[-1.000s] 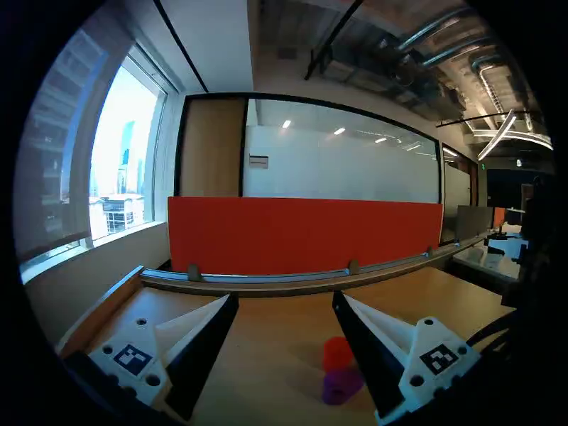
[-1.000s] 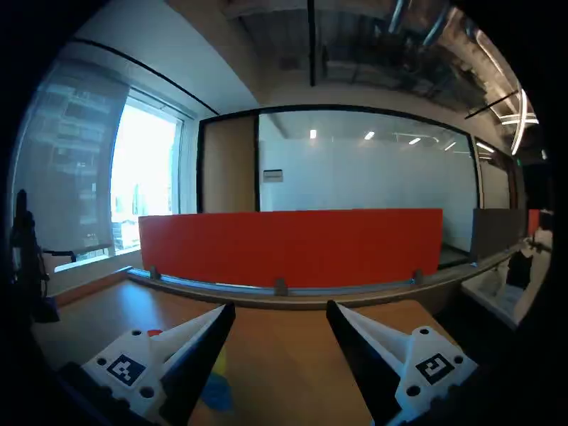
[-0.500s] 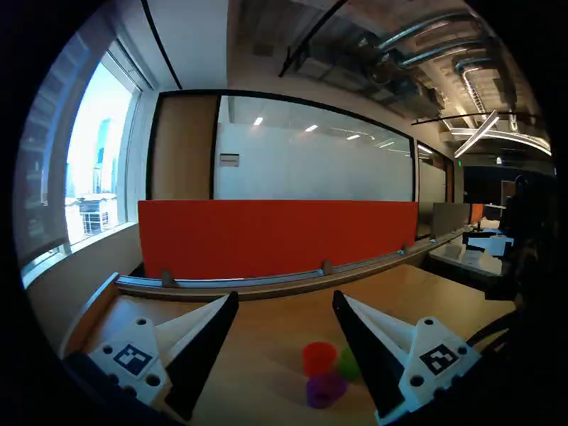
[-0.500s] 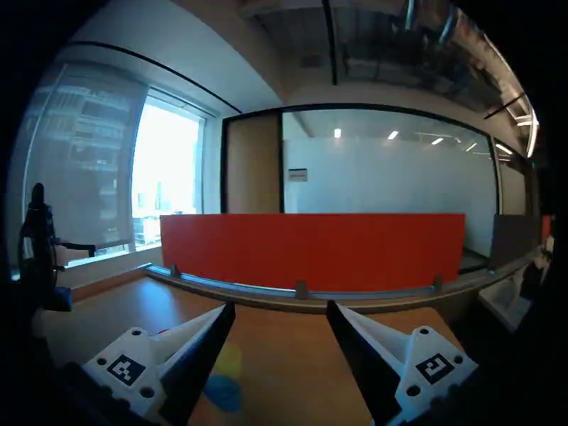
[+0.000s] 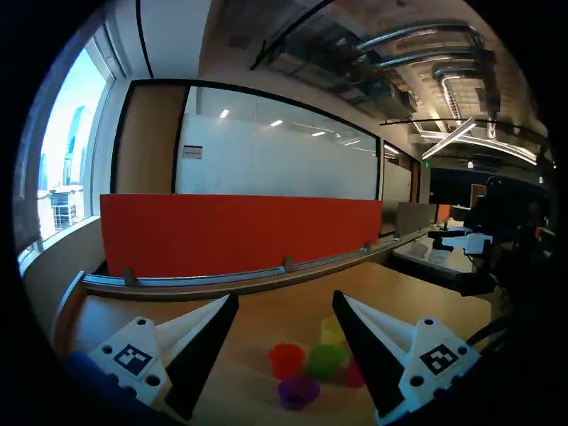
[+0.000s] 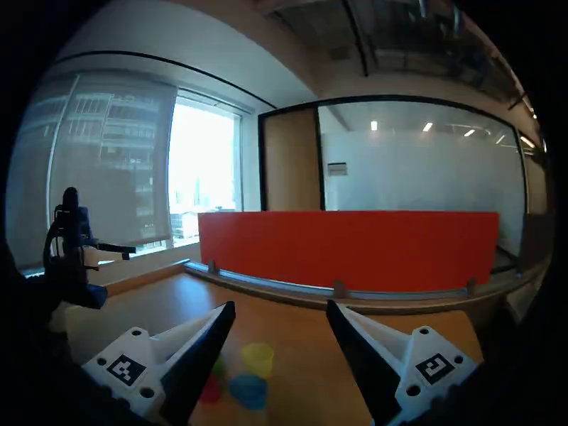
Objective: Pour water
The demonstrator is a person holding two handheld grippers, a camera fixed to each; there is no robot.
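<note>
Below, small cups [image 5: 325,358] upright on desk [image 5: 419,292], mouths upward, left tool [image 5: 282,297] and right tool [image 6: 279,305] wide, empty.

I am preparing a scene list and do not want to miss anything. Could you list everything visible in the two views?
red cup: one, red, on the desk between the left gripper's fingers
green cup: one, green, right of the red cup
purple cup: one, purple, nearest the camera
yellow cup: one, yellow, behind the green cup
pink cup: one, pinkish red, partly hidden by a finger
blue cup: one, blue, before the yellow cup in the right gripper view
desk: one, light wood, under the cups
divider panel: one, orange-red, along the desk's far edge
window: one, bright, left of the panel
left gripper: one, white and black fingers, open, empty
right gripper: one, same colours, open, empty
</note>
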